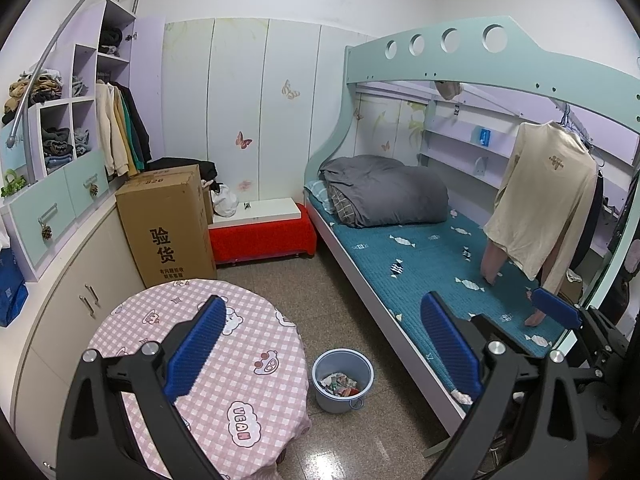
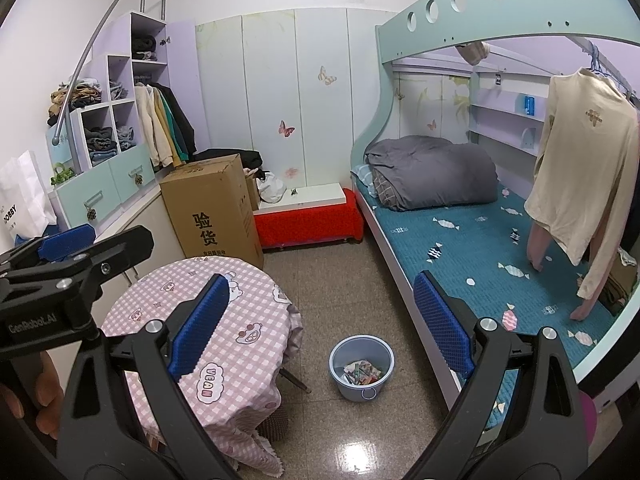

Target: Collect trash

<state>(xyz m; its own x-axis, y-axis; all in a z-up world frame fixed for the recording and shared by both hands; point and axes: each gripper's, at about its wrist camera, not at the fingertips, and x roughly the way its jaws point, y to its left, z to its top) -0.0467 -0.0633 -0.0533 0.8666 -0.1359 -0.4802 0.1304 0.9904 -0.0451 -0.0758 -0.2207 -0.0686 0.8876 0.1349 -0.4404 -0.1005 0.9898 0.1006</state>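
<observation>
Trash (image 1: 339, 384) sits heaped in the bin (image 1: 342, 379) on the floor, table (image 1: 224, 360) bare, left gripper (image 1: 324, 344) and right gripper (image 2: 320, 320) fingers wide, empty — looks nearly done.

We count one blue bin (image 2: 361, 366) holding wrappers, one round table (image 2: 224, 320), one cardboard box (image 2: 212, 208), one bunk bed (image 2: 500, 248), one folded grey duvet (image 2: 432, 178). Two grippers: left gripper (image 1: 324, 348), right gripper (image 2: 320, 320). Three butterfly stickers on the wall panels.
</observation>
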